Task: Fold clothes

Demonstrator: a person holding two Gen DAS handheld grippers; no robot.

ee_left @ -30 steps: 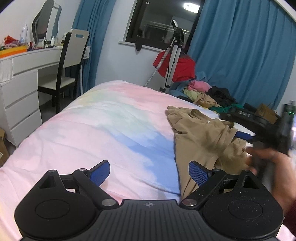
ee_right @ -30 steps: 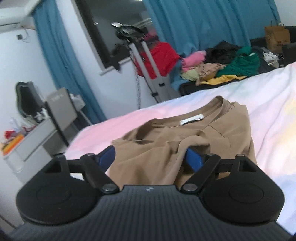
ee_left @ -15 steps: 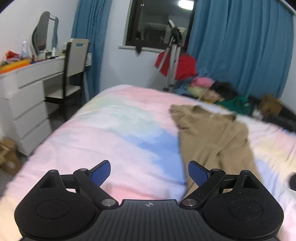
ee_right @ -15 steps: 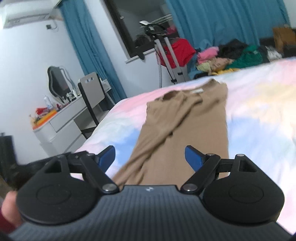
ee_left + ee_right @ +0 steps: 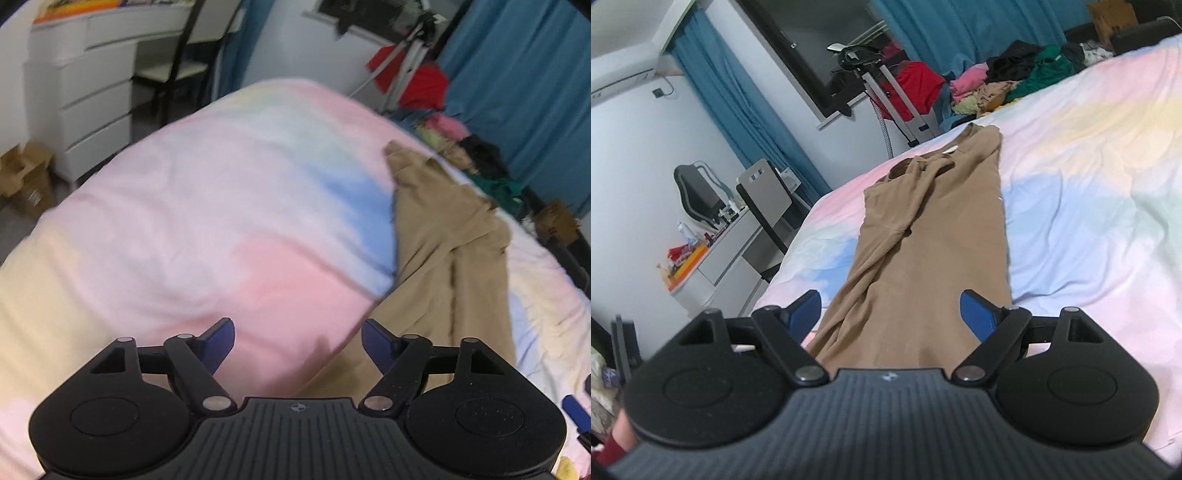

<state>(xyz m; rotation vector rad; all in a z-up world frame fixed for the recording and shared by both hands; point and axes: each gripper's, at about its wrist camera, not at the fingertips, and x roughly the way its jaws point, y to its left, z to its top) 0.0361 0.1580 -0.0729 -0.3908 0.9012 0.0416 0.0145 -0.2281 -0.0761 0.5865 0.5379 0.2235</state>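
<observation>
The left gripper (image 5: 297, 338) hangs over the bedspread (image 5: 192, 221), jaws closing with nothing between them; the tan garment (image 5: 443, 258) lies just right of its right finger. The right gripper (image 5: 890, 308) stands open above the garment's near end (image 5: 923, 258), gripping nothing.

Indoor lighting, pretty even and soft, with a slightly cool cast. The left wrist view is smeared with motion blur, worst toward 12 and 9 o'clock; only the black gripper body at 6 stays crisp. The right wrist view is sharper. Both bend hard at the edges, with dark corners. Barely any shadows or glare.
</observation>
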